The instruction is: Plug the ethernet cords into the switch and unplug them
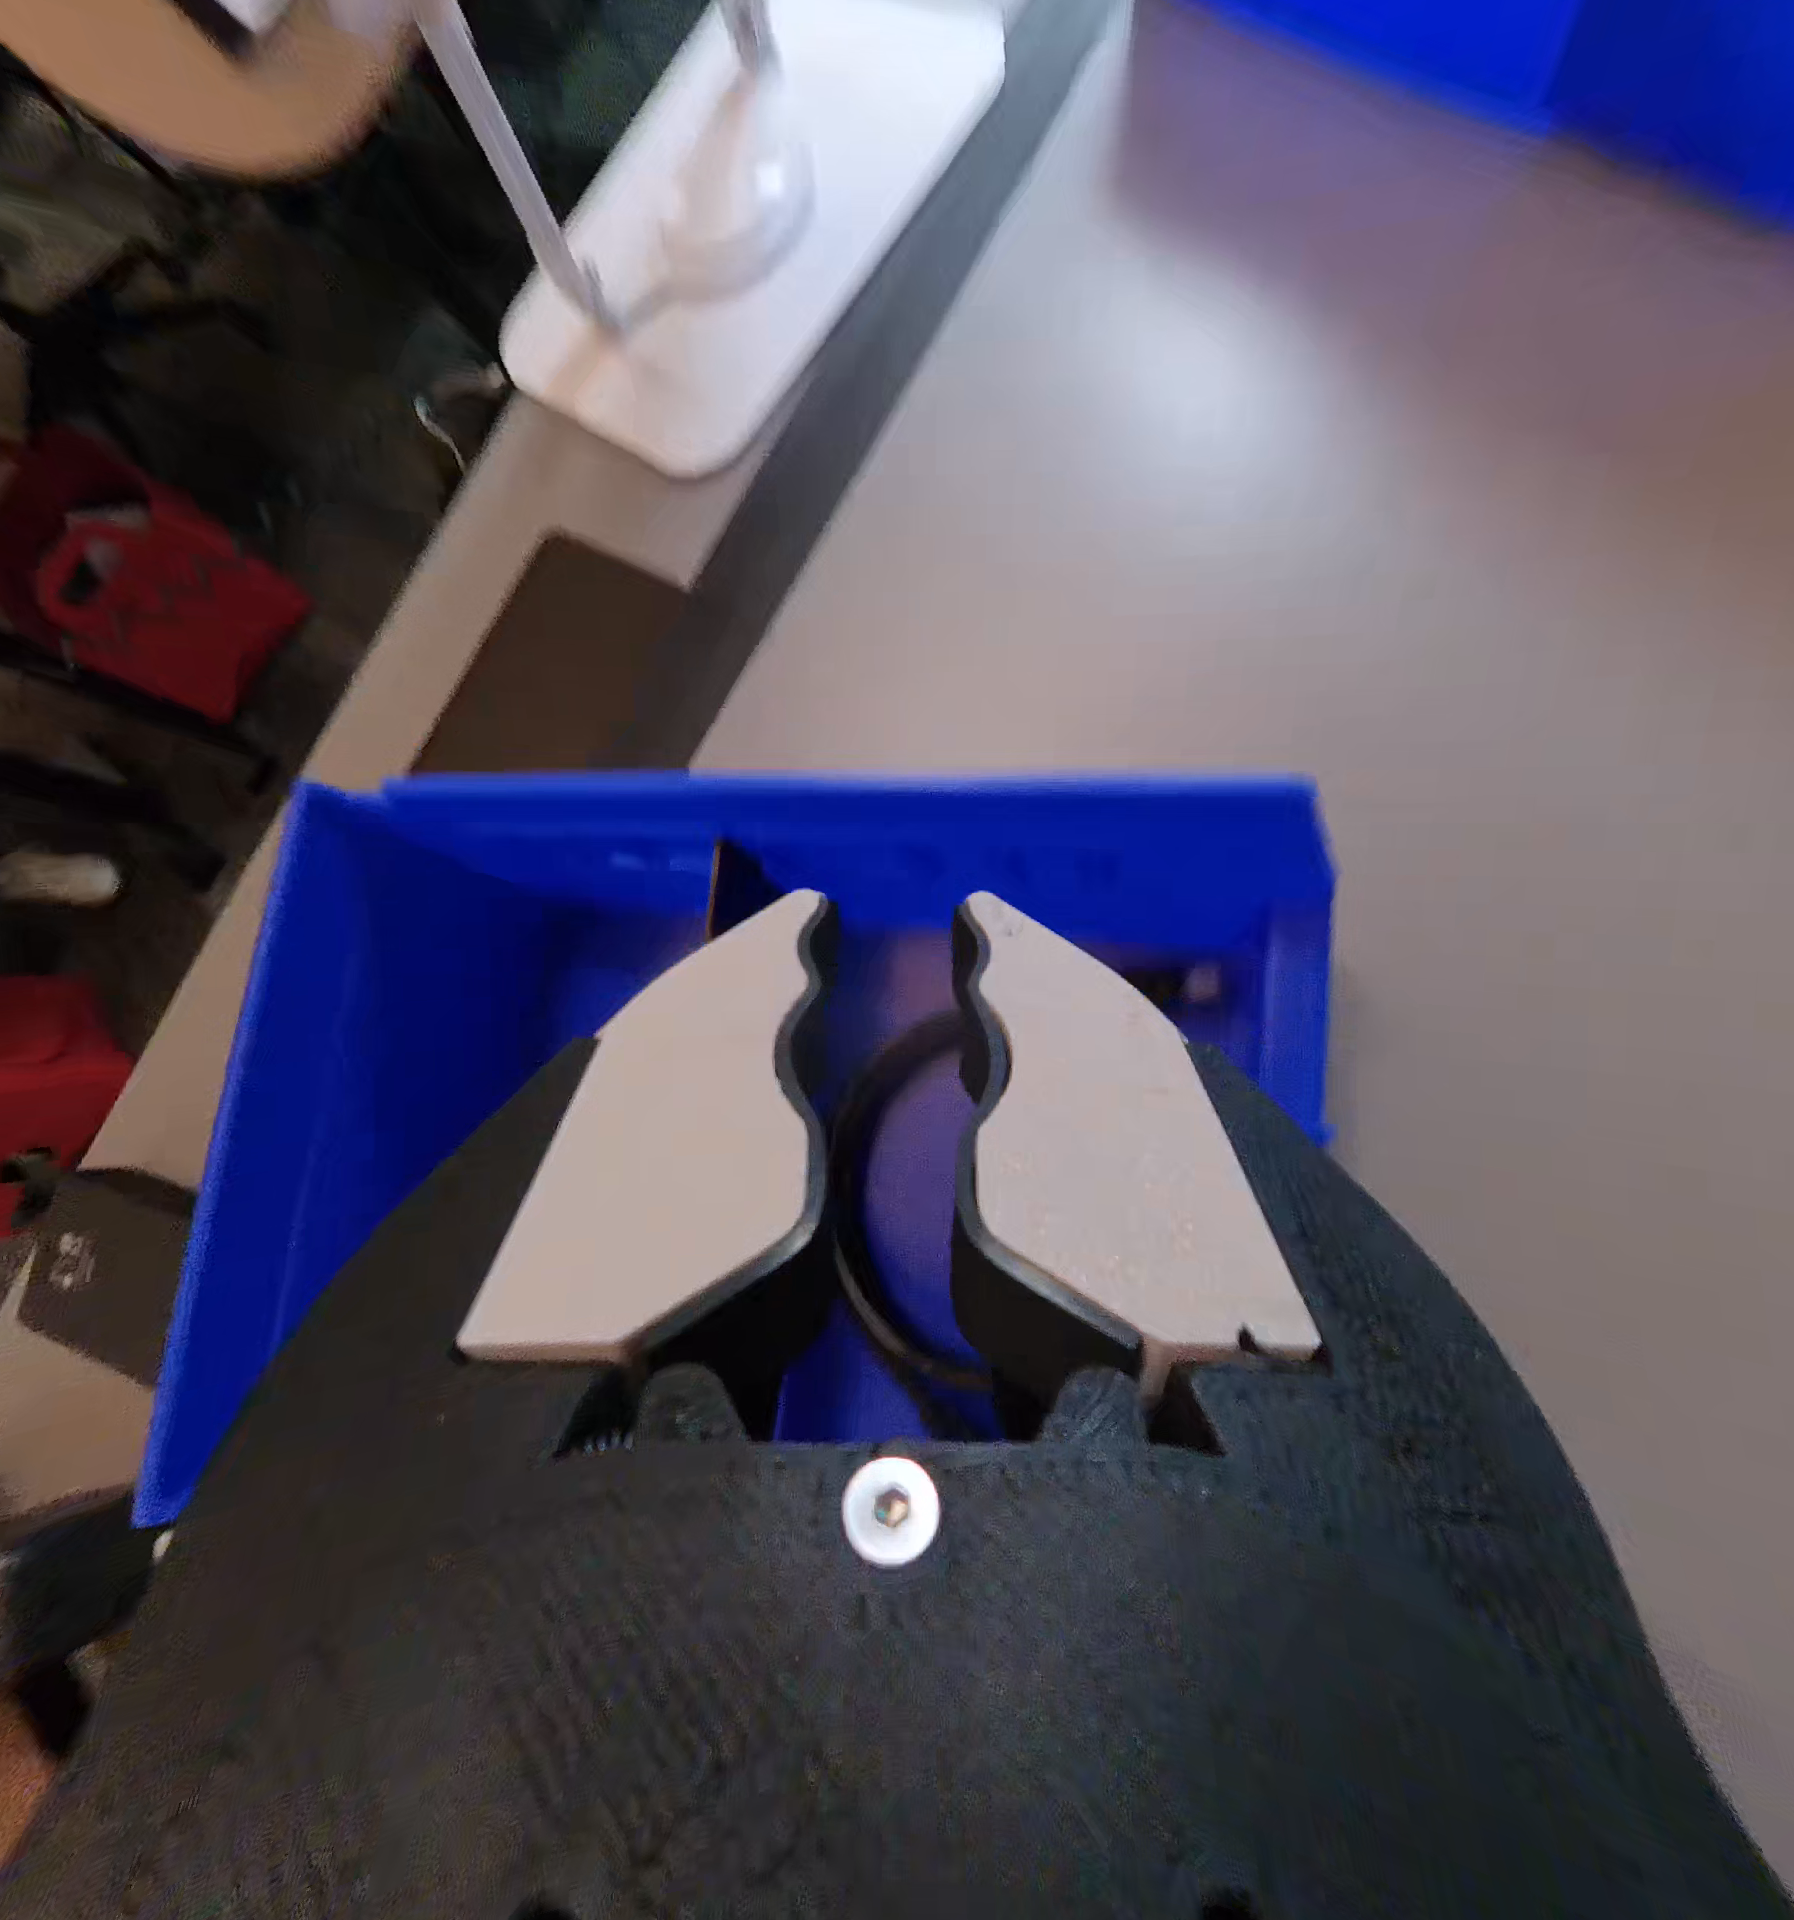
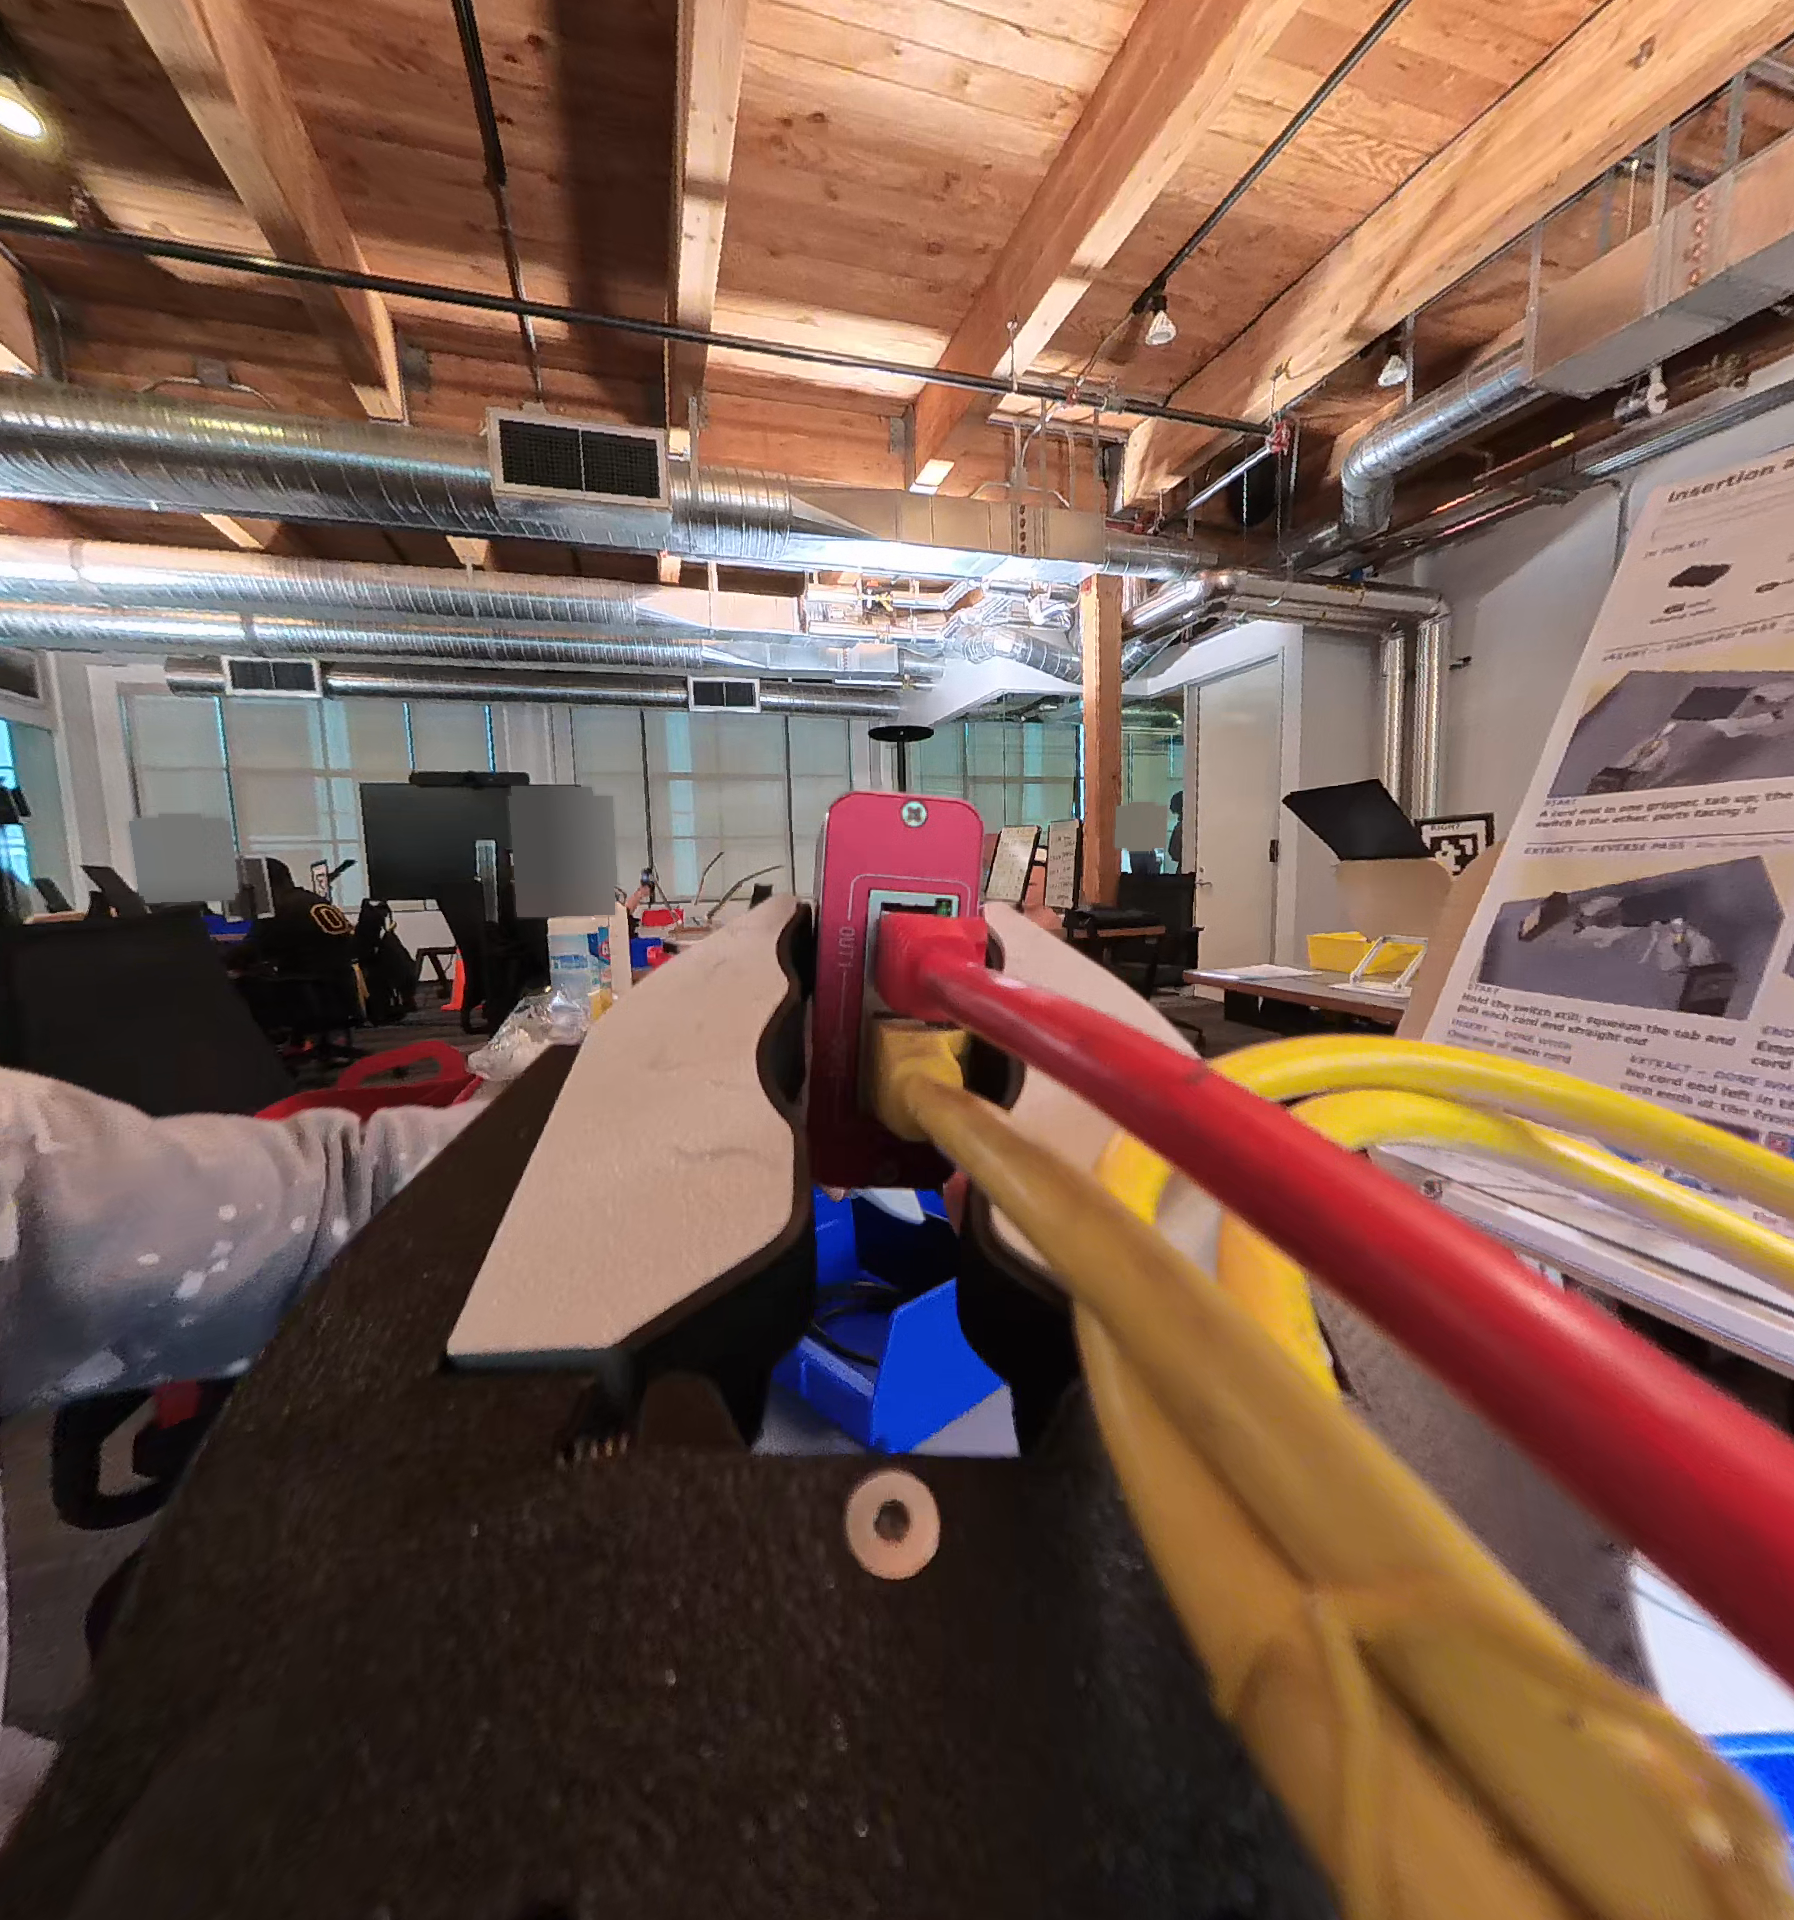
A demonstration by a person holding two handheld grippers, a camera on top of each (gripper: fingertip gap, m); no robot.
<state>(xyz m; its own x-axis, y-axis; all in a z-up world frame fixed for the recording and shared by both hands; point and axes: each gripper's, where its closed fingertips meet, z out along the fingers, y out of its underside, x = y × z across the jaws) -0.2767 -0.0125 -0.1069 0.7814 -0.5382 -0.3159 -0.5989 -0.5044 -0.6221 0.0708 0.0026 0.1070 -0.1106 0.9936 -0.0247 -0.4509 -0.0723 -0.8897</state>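
Note:
In the right wrist view my right gripper (image 2: 898, 935) is shut on a red switch (image 2: 898, 862), held upright in the air with its ports facing the camera. A red ethernet cord (image 2: 1340, 1236) is plugged into the upper port and a yellow ethernet cord (image 2: 1163, 1351) into the port below; both trail off to the lower right. In the left wrist view my left gripper (image 1: 891, 925) is open and empty, hovering over a blue bin (image 1: 405, 987). A thin black cable loop (image 1: 872, 1081) lies in the bin between the fingers.
The bin sits near the left edge of a grey table (image 1: 1288, 520). A white lamp base (image 1: 747, 239) stands farther back, another blue bin (image 1: 1599, 94) at the far right. An instruction sheet (image 2: 1682, 831) leans at the right. A person's sleeve (image 2: 145, 1195) shows at left.

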